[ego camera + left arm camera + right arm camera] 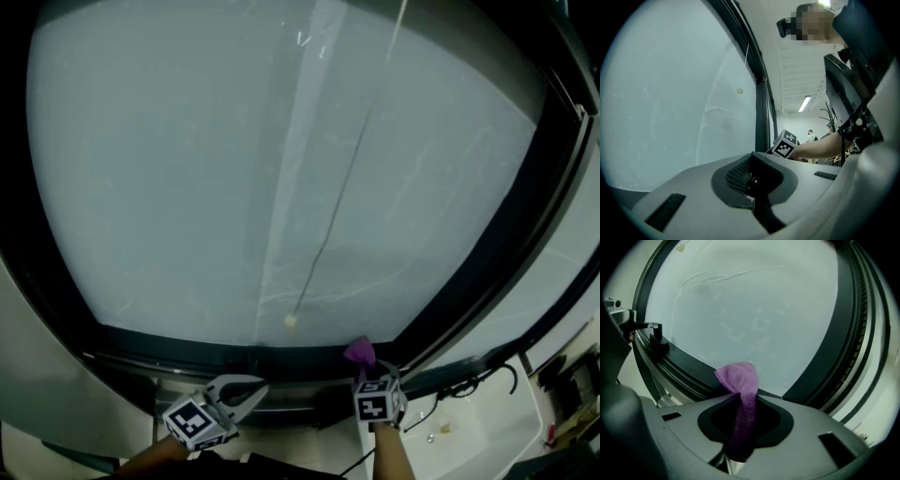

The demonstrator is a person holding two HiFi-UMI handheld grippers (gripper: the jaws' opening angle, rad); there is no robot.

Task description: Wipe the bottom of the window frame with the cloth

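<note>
A purple cloth (359,352) sticks up from my right gripper (364,367), which is shut on it. In the right gripper view the cloth (739,380) runs between the jaws of the right gripper (743,425), and its bunched tip lies against the glass just above the dark bottom window frame (689,366), near the right corner. In the head view the bottom frame (187,352) runs along under the frosted pane. My left gripper (251,389) hangs below the frame, left of the right one. The left gripper (752,176) holds nothing and its pads meet.
A thin cord with a small pale knob (291,321) hangs in front of the glass above the frame. A white ledge (469,427) with a black cable (473,380) lies at the lower right. The right gripper's marker cube (785,144) shows in the left gripper view.
</note>
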